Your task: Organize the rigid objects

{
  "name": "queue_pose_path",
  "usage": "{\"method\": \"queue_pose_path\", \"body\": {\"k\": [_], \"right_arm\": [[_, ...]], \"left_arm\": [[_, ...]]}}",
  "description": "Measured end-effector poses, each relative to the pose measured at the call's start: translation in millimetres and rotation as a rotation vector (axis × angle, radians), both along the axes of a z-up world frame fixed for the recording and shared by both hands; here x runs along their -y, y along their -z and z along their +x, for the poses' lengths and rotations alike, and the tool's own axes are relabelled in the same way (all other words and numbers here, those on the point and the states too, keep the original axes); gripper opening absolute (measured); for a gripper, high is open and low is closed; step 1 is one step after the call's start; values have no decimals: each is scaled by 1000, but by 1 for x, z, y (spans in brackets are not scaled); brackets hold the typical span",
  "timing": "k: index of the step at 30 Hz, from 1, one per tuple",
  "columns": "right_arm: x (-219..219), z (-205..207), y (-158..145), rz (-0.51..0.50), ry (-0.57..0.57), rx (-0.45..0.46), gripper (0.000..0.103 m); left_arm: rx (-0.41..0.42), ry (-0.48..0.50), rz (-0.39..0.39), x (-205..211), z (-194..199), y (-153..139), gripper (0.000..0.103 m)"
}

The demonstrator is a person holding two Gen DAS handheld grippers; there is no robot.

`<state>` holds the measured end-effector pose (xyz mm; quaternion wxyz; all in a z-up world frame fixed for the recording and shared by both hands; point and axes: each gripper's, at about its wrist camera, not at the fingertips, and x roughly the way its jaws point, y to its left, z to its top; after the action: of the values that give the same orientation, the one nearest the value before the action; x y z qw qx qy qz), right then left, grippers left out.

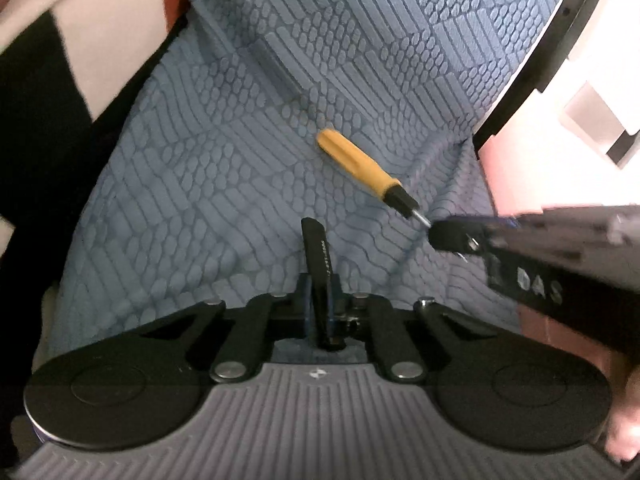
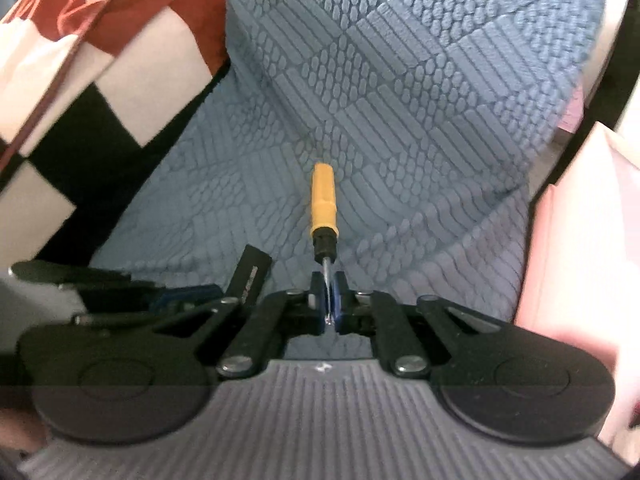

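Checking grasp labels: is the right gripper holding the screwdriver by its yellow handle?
No, the right gripper has its jaws shut on the metal shaft of the screwdriver, whose yellow handle sticks out free ahead.

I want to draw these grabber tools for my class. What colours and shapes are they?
Both look alike. The left gripper and the right gripper have black jointed bars with silver round bolts, two big black discs and a grey ribbed body. The fingers carry blue pads. White letters mark the right one's side. No cables show.
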<state>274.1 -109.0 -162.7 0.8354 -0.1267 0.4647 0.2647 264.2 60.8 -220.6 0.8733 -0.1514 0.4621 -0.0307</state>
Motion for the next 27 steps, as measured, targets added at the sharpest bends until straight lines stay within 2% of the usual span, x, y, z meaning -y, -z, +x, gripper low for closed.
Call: {"method": "queue_pose_path", "body": {"k": [5, 6, 13, 18, 21, 23, 25, 27], "right_arm": [[9, -32, -9, -9, 25, 61, 7], [11, -36, -9, -3, 31, 61, 7], [18, -65, -9, 15, 51, 75, 7], [32, -84, 8, 54, 106, 21, 7], [38, -93, 18, 67, 128, -17, 7], [38, -95, 17, 80, 110, -8, 8], [39, -96, 15, 92, 106, 3, 9], [41, -95, 16, 107, 112, 12, 9]], "left_arm": [[25, -21, -51, -4, -17, -8, 5], [28, -24, -63, -5, -21, -10, 2], [41, -58, -151, -15, -40, -13, 2], [28, -97, -175, -24, -37, -7, 2], [0, -133, -163, -29, -30, -2, 3], [-23, -144, -168, -30, -25, 2, 8], [-28, -147, -175, -29, -21, 4, 30], [-11, -146, -155, -25, -19, 1, 38]]}}
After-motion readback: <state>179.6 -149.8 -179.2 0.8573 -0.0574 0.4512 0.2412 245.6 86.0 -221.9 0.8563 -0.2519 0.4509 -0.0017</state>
